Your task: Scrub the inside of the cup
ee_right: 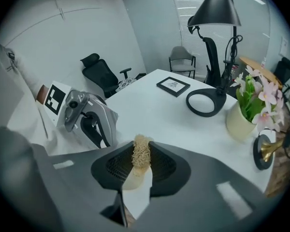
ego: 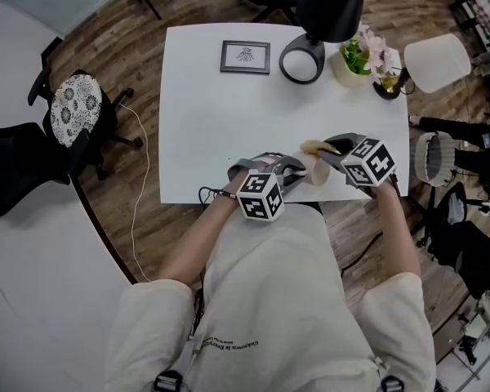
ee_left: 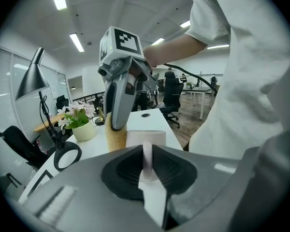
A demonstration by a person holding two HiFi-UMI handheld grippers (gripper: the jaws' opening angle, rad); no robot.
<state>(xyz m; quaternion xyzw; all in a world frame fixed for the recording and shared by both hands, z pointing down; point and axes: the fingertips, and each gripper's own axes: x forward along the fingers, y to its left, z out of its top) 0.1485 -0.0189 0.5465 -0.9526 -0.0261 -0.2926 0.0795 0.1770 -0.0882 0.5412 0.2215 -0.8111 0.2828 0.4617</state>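
Cup: it is off the white surface, over its near edge, between the two grippers. The left gripper has its jaws pinching the cup's pale wall; the left gripper view shows that thin wall clamped between the pads. Just right of it, a tan loofah scrubber meets the cup near its rim. I cannot tell whether its tip is inside yet. The right gripper carries the loofah, its jaws pressed onto the fibrous end.

To scrub well, I judge the left side should hold the cup steady with the mouth turned toward the loofah. The right should push the scrubber fully in, then twist and stroke it against the inner wall and the bottom. Pushing too hard could lever the cup out of its one-wall pinch.

Count: one cup, one loofah, two grippers. Farther back on the surface stand one picture frame, one black desk lamp and one flower pot.
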